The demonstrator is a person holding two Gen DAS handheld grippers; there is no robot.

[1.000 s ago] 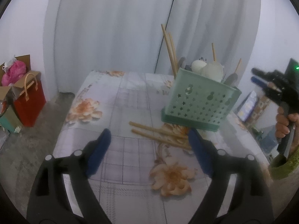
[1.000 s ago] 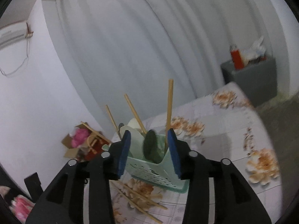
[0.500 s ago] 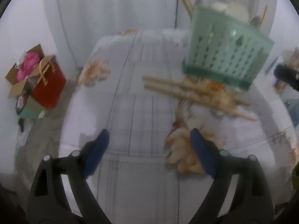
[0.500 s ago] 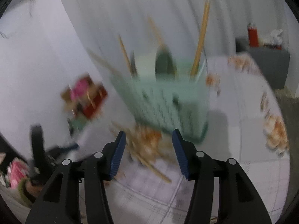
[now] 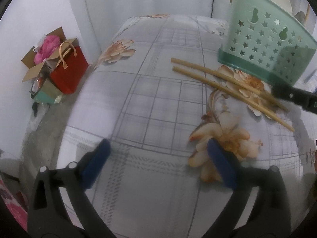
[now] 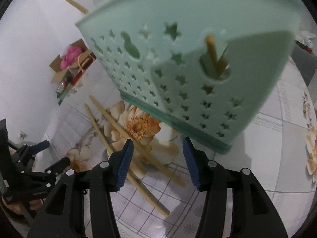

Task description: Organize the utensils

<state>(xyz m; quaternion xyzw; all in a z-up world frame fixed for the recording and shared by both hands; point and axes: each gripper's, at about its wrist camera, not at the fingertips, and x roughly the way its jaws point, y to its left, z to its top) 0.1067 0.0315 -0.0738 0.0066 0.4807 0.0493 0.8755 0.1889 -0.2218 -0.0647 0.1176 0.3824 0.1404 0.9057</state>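
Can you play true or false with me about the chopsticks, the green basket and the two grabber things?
1. Two chopsticks lie on the flowered tablecloth. True.
2. The green basket has heart-shaped holes. False: the holes are stars and gourd shapes.
3. The right gripper has its jaws open, with the chopsticks passing between them. True.
4. The left gripper is holding a chopstick. False: its jaws are open and hold nothing.
5. The red bag sits on the table. False: it stands on the floor beside it.
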